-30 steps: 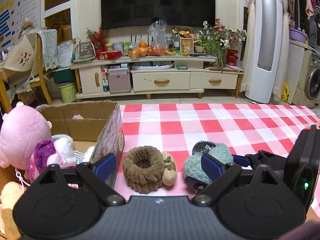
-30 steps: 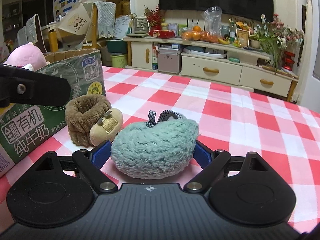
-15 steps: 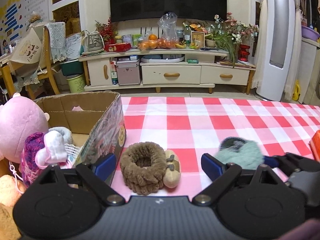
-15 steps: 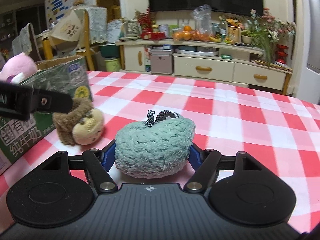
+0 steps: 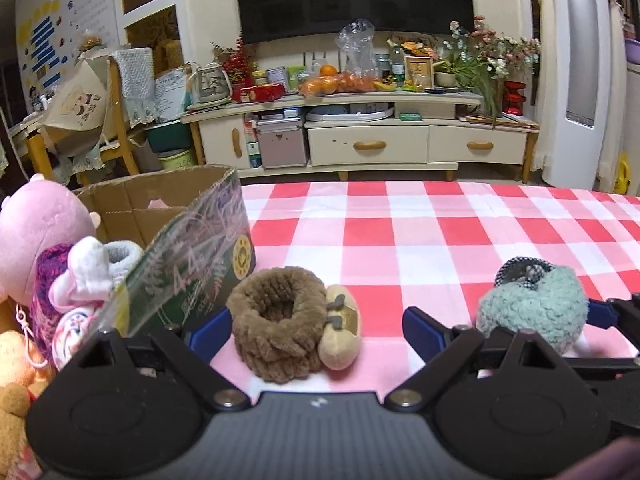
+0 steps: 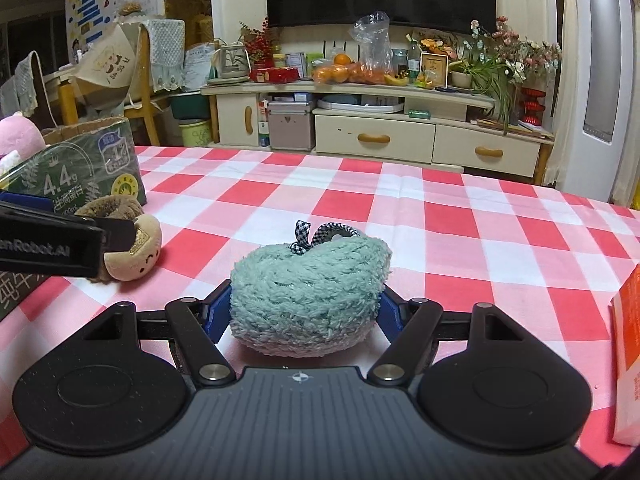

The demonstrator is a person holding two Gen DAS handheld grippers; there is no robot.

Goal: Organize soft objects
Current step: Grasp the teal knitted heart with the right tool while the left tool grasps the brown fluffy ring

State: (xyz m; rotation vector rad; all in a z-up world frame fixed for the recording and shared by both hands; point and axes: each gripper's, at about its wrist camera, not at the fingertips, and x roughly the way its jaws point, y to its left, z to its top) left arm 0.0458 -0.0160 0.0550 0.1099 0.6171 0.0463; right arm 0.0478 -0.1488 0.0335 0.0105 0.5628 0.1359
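Observation:
A brown fluffy band [image 5: 276, 320] with a beige plush charm [image 5: 340, 336] lies on the checked tablecloth beside the cardboard box [image 5: 192, 256]. My left gripper [image 5: 316, 328] stands open around it, with a blue pad on each side and a gap to the fluff. Further right sits a teal fluffy band [image 6: 312, 280] with a checked bow. My right gripper [image 6: 304, 312] is shut on the teal band, and both pads press into its sides. That band also shows at the right in the left wrist view [image 5: 536, 312]. A left finger [image 6: 52, 248] crosses the right wrist view.
The box holds a pink plush toy [image 5: 36, 232], a purple knit piece and several other soft toys. An orange and white packet [image 6: 628, 352] lies at the right edge. The red and white cloth [image 6: 440, 216] stretches back to a TV cabinet.
The right jaws have narrowed onto the teal band and carried it right, away from the brown band. The left gripper has sunk closer to the brown band, jaws unchanged.

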